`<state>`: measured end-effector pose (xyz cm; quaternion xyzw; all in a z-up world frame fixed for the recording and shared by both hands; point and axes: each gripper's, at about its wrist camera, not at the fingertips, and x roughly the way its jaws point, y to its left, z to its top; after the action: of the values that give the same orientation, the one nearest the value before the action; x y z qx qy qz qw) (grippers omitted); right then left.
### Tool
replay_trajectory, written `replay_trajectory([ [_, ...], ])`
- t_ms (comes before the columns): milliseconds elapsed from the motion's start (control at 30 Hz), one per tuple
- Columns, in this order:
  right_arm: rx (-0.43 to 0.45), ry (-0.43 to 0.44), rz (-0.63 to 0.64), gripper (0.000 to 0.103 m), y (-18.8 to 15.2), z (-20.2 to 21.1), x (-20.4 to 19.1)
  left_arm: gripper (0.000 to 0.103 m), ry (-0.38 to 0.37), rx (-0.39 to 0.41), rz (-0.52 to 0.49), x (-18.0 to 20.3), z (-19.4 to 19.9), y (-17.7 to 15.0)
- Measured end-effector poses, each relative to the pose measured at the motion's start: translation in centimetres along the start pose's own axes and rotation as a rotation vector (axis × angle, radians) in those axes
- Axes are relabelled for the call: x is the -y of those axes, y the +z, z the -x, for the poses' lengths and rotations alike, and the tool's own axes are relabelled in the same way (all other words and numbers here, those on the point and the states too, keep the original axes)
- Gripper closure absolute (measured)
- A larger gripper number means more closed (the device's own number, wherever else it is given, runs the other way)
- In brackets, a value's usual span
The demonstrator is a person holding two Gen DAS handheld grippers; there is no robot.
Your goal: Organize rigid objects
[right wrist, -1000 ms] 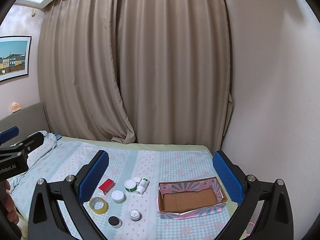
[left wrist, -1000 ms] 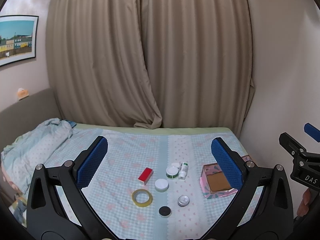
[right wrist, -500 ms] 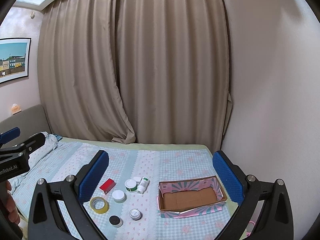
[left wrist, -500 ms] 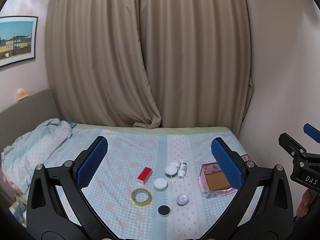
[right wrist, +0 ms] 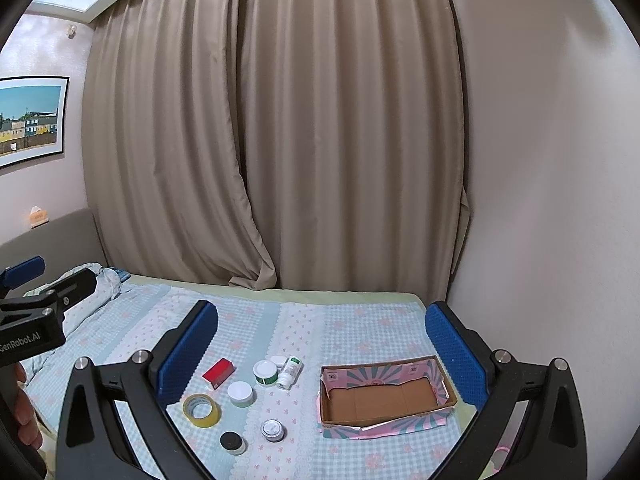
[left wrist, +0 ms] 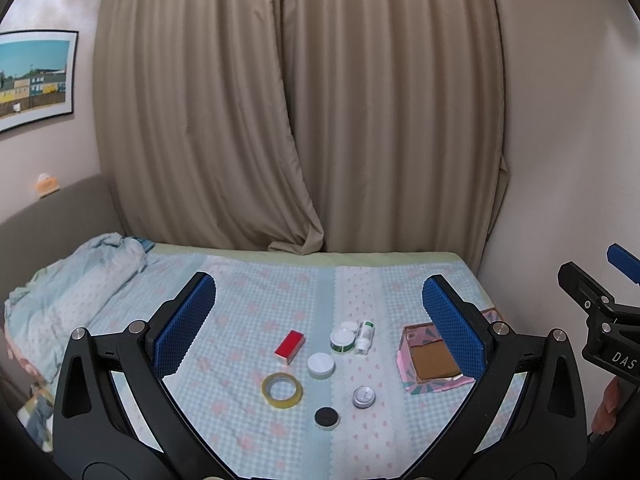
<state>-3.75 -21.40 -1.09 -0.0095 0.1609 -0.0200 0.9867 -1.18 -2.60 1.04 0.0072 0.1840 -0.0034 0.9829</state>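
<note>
Several small objects lie on the bed: a red box [left wrist: 289, 344] [right wrist: 218, 373], a yellow tape roll [left wrist: 282, 390] [right wrist: 201, 409], a white-lidded jar [left wrist: 321, 365] [right wrist: 240, 393], a green-banded jar [left wrist: 343, 340] [right wrist: 265, 373], a small white bottle [left wrist: 365, 337] [right wrist: 290, 372], a silver tin [left wrist: 363, 397] [right wrist: 273, 430] and a black-lidded jar [left wrist: 326, 417] [right wrist: 232, 442]. An empty pink cardboard box [right wrist: 384, 396] [left wrist: 430, 364] sits to their right. My left gripper [left wrist: 320, 320] and right gripper [right wrist: 322, 342] are both open, empty and held above the bed, well short of the objects.
The bed [right wrist: 352, 324] has a checked light-blue sheet, with a crumpled blanket [left wrist: 72, 280] at the left. Beige curtains [left wrist: 300, 120] hang behind it. A wall [right wrist: 560, 200] runs along the right side, close to the pink box.
Both views have shifted slightly; the objects sit a little higher and smaller in the left wrist view. Nothing on the bed has moved. Both grippers stay open.
</note>
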Motion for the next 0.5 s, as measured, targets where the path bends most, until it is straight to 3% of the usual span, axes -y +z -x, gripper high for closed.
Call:
replay_trajectory([
  [333,0.01,0.031,0.015,0.0,-0.2,-1.2,-0.4,0.0,0.016,-0.028,0.005,-0.1,-0.4,-0.1],
  [500,-0.016,0.03,0.018,0.0,-1.1,-2.9,-1.1,0.0,0.011,-0.094,0.014,-1.3,-2.7,-1.2],
])
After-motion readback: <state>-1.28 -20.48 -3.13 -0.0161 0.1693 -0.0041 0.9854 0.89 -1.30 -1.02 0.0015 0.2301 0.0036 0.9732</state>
